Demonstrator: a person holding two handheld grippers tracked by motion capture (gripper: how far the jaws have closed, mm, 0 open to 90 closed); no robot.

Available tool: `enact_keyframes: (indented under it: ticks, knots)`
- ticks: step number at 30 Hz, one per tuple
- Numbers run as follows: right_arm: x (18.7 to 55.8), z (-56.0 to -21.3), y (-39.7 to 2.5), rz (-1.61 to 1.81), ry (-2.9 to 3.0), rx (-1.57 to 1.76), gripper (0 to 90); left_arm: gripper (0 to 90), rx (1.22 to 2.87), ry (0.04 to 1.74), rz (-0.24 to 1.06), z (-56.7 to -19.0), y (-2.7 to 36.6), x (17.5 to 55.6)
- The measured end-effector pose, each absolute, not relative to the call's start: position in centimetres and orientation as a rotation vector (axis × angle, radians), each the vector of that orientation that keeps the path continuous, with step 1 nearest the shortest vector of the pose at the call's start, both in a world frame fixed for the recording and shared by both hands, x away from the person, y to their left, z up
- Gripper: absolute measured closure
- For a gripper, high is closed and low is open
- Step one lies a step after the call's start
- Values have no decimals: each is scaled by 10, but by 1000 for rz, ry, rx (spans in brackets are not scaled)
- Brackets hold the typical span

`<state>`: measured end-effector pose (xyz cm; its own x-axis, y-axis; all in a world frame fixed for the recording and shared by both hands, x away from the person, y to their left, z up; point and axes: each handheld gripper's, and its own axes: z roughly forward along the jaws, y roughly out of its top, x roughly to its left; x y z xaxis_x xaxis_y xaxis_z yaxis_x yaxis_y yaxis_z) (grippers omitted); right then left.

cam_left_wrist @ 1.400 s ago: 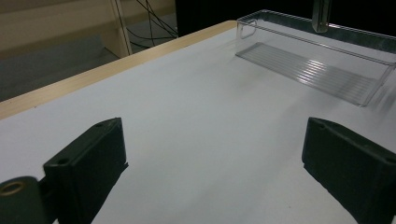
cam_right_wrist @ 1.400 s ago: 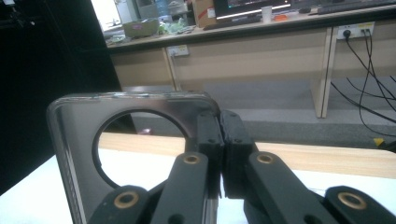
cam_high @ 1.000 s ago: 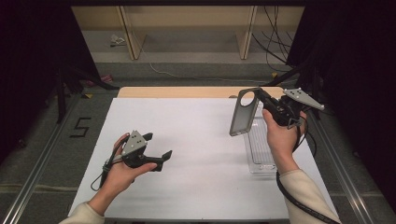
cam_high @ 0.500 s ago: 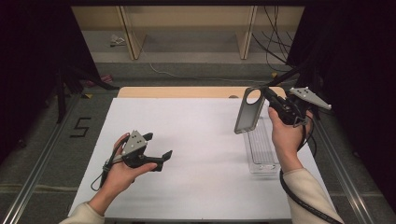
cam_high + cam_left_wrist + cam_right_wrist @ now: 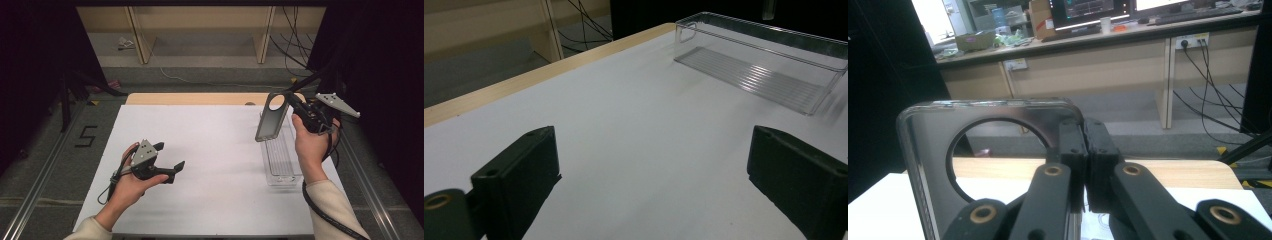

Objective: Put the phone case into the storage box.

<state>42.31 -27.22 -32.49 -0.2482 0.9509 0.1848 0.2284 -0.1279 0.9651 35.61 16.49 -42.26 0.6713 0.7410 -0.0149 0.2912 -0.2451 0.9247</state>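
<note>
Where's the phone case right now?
In the high view, the phone case is held off the table by the right gripper, at the far right, above the far end of the clear tray.

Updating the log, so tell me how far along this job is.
Done: the right hand-held gripper has clamped the phone case and holds it in the air above the clear plastic tray. In hand: carrying it. Left: setting it down; the left hand-held gripper rests open on the table.

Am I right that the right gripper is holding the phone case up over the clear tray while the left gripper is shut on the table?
Not quite: the left gripper is open, its jaws wide apart in the left gripper view. The right gripper does hold the phone case above the clear tray.
</note>
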Motion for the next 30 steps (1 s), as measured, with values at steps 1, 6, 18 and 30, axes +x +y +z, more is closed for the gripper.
enact_keyframes:
  ticks: [1, 6, 18, 30]
  knots:
    - [423, -325, -272, 1424, 1494, 1349, 884, 60, 1822, 819, 529, -423, 165, 356]
    - [424, -326, -274, 1406, 1490, 1349, 883, 60, 1822, 823, 529, -423, 165, 356]
    - [424, -326, -279, 1381, 1478, 1349, 884, 63, 1820, 825, 528, -423, 166, 356]
    - [425, -325, -286, 1357, 1458, 1361, 885, 63, 1823, 826, 530, -423, 167, 357]
